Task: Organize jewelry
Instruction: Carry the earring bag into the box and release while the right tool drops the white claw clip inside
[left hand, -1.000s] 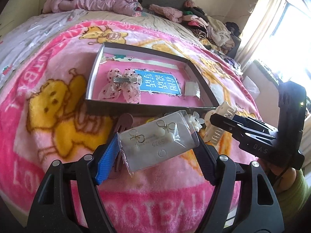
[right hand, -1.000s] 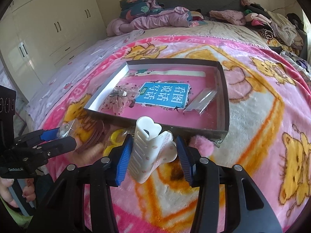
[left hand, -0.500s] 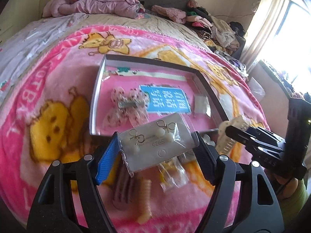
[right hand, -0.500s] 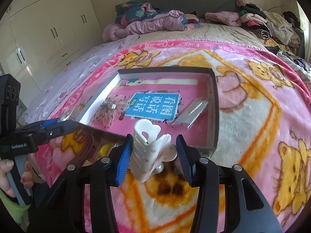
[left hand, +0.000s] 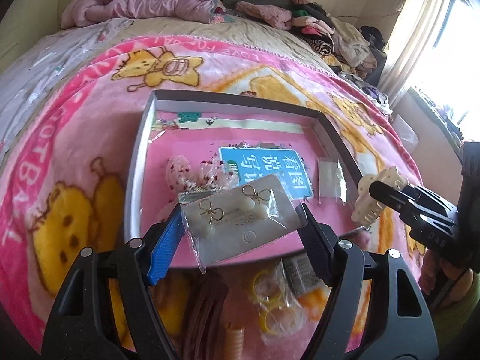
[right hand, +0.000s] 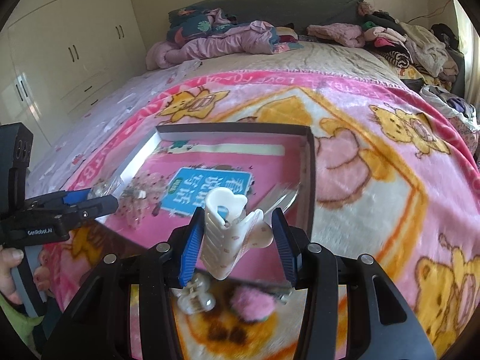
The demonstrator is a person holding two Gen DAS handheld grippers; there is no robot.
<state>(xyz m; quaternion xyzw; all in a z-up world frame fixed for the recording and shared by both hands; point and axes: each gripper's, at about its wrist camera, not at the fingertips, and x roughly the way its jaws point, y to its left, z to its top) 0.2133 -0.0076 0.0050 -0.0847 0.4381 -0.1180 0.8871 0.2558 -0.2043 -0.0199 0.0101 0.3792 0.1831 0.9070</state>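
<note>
Pink blanket [left hand: 75, 138]: left tongs [left hand: 240, 225] grip bow-earring card [left hand: 240, 219]; right tongs [right hand: 237, 234] grip seemingly dotted cream claw-clip [right hand: 228, 234]

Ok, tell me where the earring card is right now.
In the left wrist view, the earring card is clamped in the left claw, over the near edge of the open box.

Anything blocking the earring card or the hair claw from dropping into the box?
Nothing visible does. The earring card in the left gripper hangs over the open box; the hair claw hangs at its near wall.
</note>
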